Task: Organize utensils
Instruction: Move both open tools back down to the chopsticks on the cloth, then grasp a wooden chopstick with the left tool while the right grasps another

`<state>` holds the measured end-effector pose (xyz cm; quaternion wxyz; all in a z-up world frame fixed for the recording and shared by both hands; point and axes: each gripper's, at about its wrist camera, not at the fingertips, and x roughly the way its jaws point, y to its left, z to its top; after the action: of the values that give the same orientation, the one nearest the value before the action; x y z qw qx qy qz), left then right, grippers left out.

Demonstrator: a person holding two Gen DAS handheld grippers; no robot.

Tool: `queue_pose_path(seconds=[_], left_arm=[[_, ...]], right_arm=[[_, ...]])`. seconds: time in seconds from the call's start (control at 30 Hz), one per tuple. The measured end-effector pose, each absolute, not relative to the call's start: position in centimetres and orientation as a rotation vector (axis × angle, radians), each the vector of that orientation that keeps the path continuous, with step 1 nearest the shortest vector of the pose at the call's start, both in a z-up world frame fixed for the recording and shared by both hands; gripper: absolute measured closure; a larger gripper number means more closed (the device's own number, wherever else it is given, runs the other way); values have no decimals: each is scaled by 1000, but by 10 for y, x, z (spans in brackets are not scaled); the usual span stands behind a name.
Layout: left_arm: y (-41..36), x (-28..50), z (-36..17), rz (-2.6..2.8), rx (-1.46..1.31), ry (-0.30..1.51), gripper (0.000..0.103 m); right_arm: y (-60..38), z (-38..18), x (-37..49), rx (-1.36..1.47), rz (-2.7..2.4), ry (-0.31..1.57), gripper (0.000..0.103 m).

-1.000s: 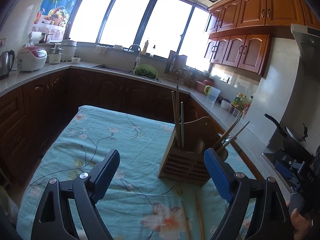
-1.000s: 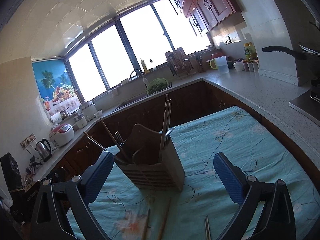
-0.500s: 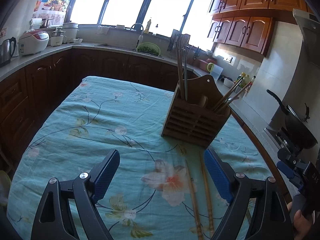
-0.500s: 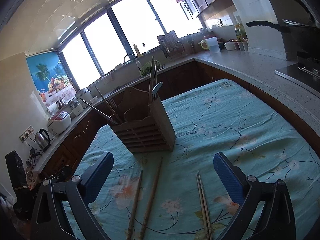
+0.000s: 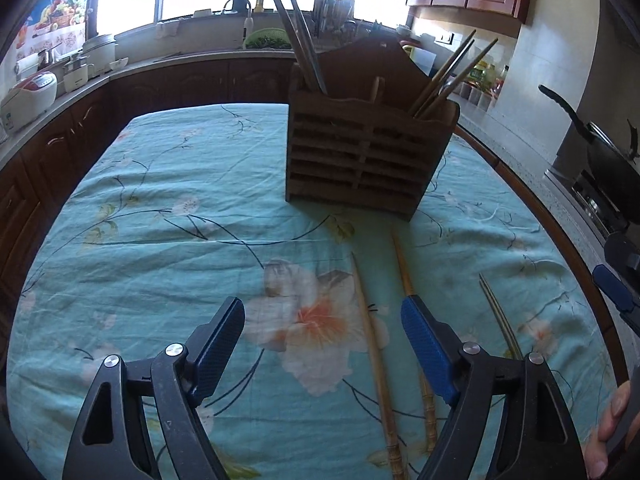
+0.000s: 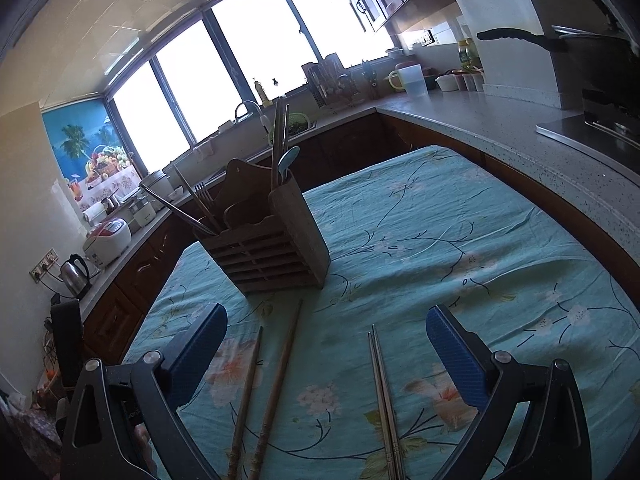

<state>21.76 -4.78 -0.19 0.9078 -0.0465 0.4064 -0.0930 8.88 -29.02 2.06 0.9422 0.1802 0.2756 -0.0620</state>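
Observation:
A slatted wooden utensil holder [image 5: 368, 152] stands on the teal flowered tablecloth [image 5: 160, 208], with chopsticks and a spoon upright in it. Two wooden chopsticks [image 5: 372, 344] lie on the cloth in front of it, and a metal pair [image 5: 500, 320] lies further right. My left gripper [image 5: 322, 312] hovers over the wooden ones. Its jaws are closing, and one stick lies between the fingers with neither pad touching it. In the right wrist view the holder [image 6: 272, 252] is ahead. My right gripper [image 6: 326, 320] is open above the metal pair [image 6: 382, 392], with the wooden sticks [image 6: 280, 380] to their left.
Dark cabinets and a stone counter [image 6: 500, 128] wrap around the table. A rice cooker [image 6: 108, 240] and a kettle [image 6: 76, 274] stand at the left, and a black pan [image 5: 608, 152] sits on the stove at the right. A hand [image 5: 612, 432] shows at the lower right.
Both grippers have sunk toward the table and tipped downward, the left one moving closer to the holder. The chopsticks on the cloth have come into view. The left fingers stand slightly closer together.

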Motion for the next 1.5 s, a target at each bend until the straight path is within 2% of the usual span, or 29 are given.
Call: queue_pose_path(seconds=[0.07, 0.23, 0.3, 0.4, 0.67, 0.83, 0.9, 0.97, 1.0, 1.1, 1.13, 1.37, 1.47, 1.5], left_arm=[[-56, 230, -12, -209, -88, 871, 33], [-76, 253, -38, -231, -30, 954, 66], [-80, 252, -40, -214, 32, 934, 78], [-76, 247, -44, -231, 57, 925, 89], [-35, 215, -46, -291, 148, 887, 93], [-12, 217, -42, -291, 14, 928, 93], [-5, 222, -40, -284, -45, 937, 85], [-2, 225, -39, -268, -69, 938, 82], [-1, 226, -40, -264, -71, 943, 82], [-3, 230, -42, -255, -78, 957, 82], [-3, 231, -42, -255, -78, 956, 82], [-8, 240, -46, -246, -74, 953, 82], [-13, 244, -46, -233, -54, 957, 81], [-15, 245, -46, -228, -49, 960, 81]], right_arm=[[-293, 17, 90, 375, -127, 572, 5], [-298, 11, 97, 400, -117, 600, 20], [-297, 8, 101, 400, -116, 617, 26], [-294, 2, 110, 396, -97, 652, 36], [-257, -36, 155, 312, -4, 811, 52], [-232, -59, 190, 222, 17, 900, 59], [-228, -65, 202, 192, 8, 921, 62], [-223, -67, 209, 145, -9, 925, 63], [-221, -67, 212, 120, -15, 935, 66], [-218, -67, 208, 82, -7, 962, 87], [-218, -67, 201, 70, 2, 966, 91], [-228, -63, 146, 69, 53, 980, 92], [-237, -62, 147, 134, 34, 967, 90], [-240, -61, 150, 141, 15, 959, 86]])
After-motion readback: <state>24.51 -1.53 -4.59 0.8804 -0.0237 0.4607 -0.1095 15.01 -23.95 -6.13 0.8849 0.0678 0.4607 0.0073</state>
